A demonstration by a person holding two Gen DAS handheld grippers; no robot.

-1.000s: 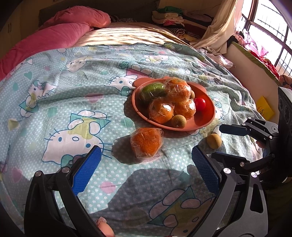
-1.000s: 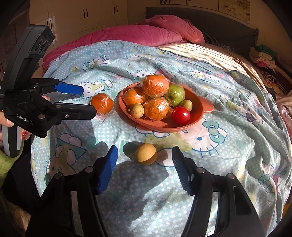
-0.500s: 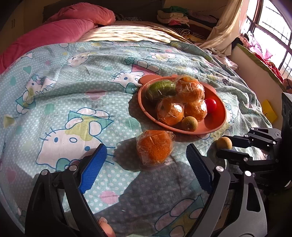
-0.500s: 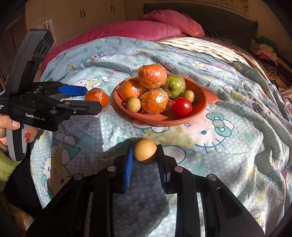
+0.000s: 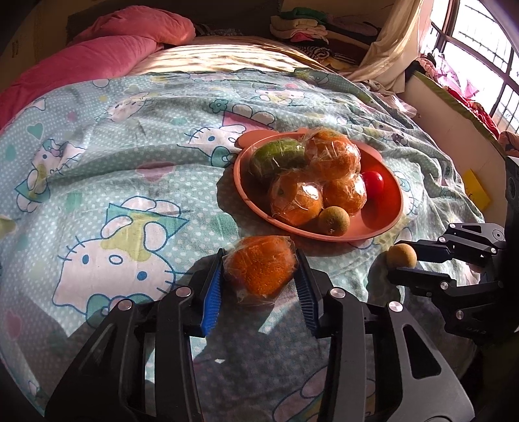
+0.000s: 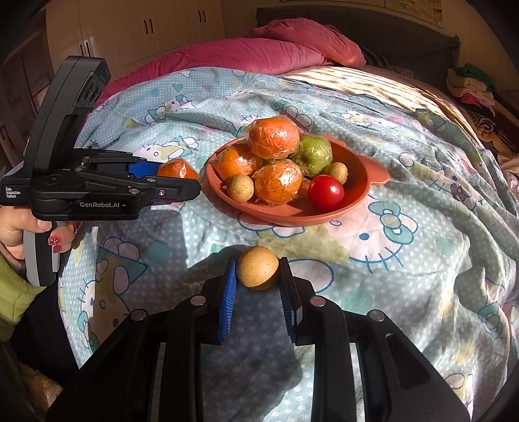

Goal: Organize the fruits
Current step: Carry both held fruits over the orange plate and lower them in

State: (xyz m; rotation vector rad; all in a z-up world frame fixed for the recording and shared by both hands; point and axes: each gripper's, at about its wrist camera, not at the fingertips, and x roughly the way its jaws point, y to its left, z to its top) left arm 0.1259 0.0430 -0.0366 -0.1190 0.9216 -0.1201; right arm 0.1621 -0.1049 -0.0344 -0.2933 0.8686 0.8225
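A salmon-pink plate [image 5: 387, 224] [image 6: 356, 194] on the bed holds three wrapped oranges, a green fruit, a red tomato and small tan fruits. My left gripper [image 5: 259, 271] is shut on a plastic-wrapped orange [image 5: 261, 267] in front of the plate; the orange also shows in the right wrist view [image 6: 176, 168]. My right gripper [image 6: 258, 272] is shut on a small tan round fruit [image 6: 258, 271], which also shows in the left wrist view [image 5: 401, 255], right of the plate.
A Hello Kitty quilt [image 5: 129, 162] covers the bed. Pink pillows [image 5: 129, 35] lie at the head. Folded clothes [image 5: 308, 26] sit at the far side. A window [image 5: 486, 48] is on the right. Cupboards [image 6: 146, 29] stand behind.
Both grippers moved forward and closed: the right one on the tan fruit first, then the left one on the wrapped orange.
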